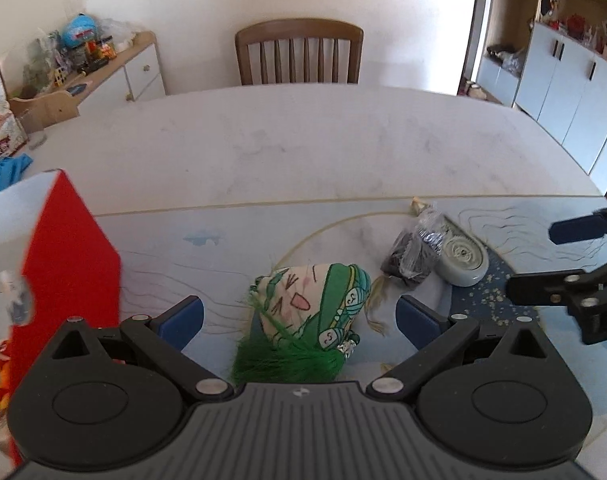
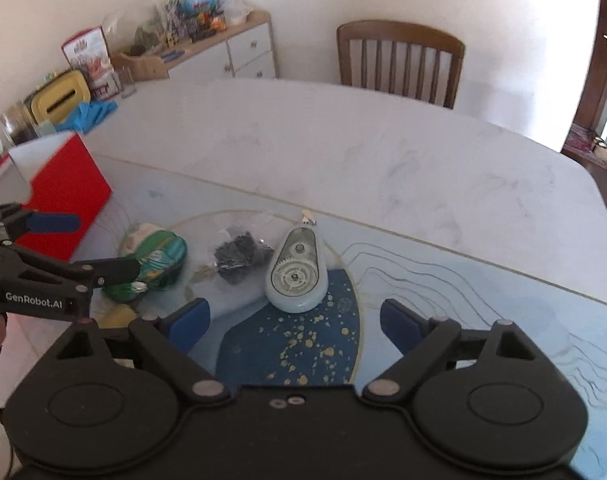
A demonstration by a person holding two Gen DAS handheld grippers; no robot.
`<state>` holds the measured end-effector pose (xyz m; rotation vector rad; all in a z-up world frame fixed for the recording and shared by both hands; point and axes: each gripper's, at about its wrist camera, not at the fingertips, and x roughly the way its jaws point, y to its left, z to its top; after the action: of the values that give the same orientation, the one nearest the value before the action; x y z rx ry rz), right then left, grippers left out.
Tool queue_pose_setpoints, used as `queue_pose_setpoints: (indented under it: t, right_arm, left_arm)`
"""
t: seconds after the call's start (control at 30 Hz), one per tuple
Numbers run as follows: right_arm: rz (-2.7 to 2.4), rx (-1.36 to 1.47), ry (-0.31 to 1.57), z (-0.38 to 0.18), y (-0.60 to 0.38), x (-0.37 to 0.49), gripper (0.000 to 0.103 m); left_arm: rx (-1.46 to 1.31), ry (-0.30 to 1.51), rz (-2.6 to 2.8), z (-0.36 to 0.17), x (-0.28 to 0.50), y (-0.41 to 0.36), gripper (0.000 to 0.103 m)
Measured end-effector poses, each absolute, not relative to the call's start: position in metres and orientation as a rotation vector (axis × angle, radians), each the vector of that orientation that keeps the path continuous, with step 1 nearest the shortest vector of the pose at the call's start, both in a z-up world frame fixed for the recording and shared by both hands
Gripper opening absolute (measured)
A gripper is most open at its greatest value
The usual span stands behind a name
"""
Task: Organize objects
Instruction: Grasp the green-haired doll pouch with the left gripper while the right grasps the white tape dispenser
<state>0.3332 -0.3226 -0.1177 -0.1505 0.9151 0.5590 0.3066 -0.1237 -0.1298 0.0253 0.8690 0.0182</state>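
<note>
A green and cream fabric pouch with a green tassel point(image 1: 311, 304) lies on the blue mat between the open fingers of my left gripper point(image 1: 299, 316); the pouch also shows in the right wrist view point(image 2: 155, 256). A clear bag of black bits point(image 1: 413, 256) point(image 2: 241, 256) lies beside it. A pale blue correction tape dispenser point(image 2: 297, 272) point(image 1: 461, 262) lies just ahead of my open, empty right gripper point(image 2: 295, 324). The right gripper also shows at the right edge of the left wrist view point(image 1: 539, 260).
A red and white box point(image 1: 63, 256) point(image 2: 59, 192) stands on the left of the mat. The white table point(image 1: 303, 140) stretches beyond, with a wooden chair point(image 1: 299, 54) behind it. A blue cloth point(image 2: 91, 114), jar and yellow box sit at the table's far left.
</note>
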Motion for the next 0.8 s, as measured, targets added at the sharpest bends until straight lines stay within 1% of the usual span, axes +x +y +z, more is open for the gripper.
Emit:
queue_pose_setpoints:
  t: [0.3,0.43,0.53,0.6,0.7,0.77,0.8]
  right_arm:
    - [0.571,-0.19,0.966,-0.152,-0.305,0.362,0.082]
    - [0.581,-0.198,0.971,-0.159,-0.3,0.369,0.078]
    - [0.583,-0.215,0.952,-0.161,-0.297,0.371,0.078]
    - [0.585,-0.221,0.943,-0.161,-0.296,0.371,0.076]
    - [0.576,-0.252,0.924,-0.161,-0.293,0.371,0.065]
    - [0.578,-0.264,0.914,-0.161,-0.291,0.37,0.058]
    - [0.581,-0.263,0.913,-0.161,-0.29,0.369,0.056]
  left_arm:
    - [0.022,0.91,0.017,-0.153,0.333,-0.119,0.103]
    - [0.018,0.916,0.029,-0.16,0.339,-0.116,0.103]
    - [0.011,0.916,0.034,-0.163,0.34,-0.115,0.102]
    - [0.011,0.911,0.039,-0.163,0.339,-0.115,0.102]
    - [0.012,0.899,0.039,-0.161,0.338,-0.117,0.098]
    - [0.015,0.896,0.03,-0.16,0.337,-0.119,0.088]
    - [0.021,0.898,0.029,-0.159,0.338,-0.12,0.085]
